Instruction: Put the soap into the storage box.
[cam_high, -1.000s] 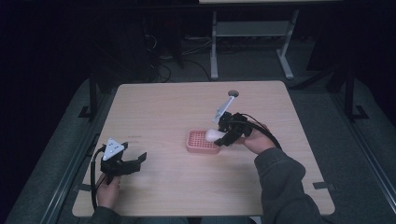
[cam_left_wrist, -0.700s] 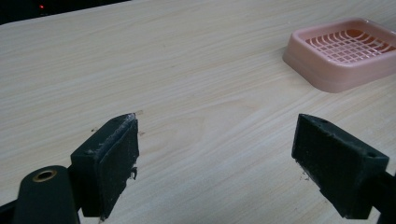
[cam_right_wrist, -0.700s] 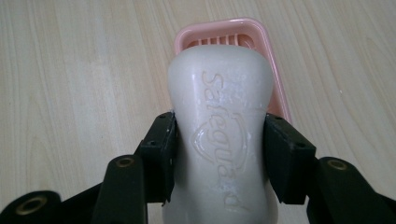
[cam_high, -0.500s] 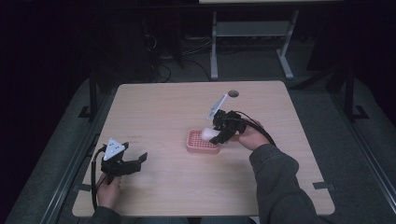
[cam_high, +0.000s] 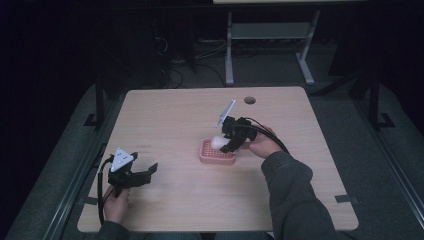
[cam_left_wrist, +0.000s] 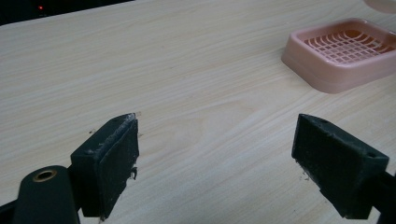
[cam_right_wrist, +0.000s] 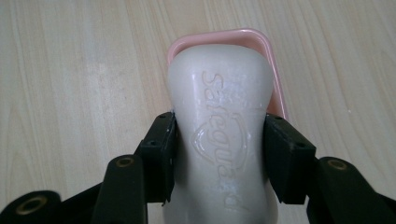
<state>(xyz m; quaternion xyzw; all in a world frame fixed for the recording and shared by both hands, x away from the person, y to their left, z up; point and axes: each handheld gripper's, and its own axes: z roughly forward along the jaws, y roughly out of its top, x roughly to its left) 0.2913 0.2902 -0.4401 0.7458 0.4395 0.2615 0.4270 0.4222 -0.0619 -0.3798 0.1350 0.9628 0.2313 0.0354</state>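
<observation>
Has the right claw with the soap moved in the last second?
Yes. The right claw, shut on the soap, has shifted left in the high view and now hangs over the pink soap dish.

The bar of soap (cam_right_wrist: 219, 135) is creamy white and glossy, waisted at the middle, with "Safeguard" and a shield pressed into its upper face. It is held lengthwise, clamped at the waist, over the soap dish (cam_high: 216, 155); from above it looks clear of the grid, though that is hard to judge. The dish is pale pink plastic, a rounded rectangle with a raised rim and a slotted grid floor (cam_left_wrist: 348, 44), sitting flat on the table (cam_high: 180, 115) near its middle.
</observation>
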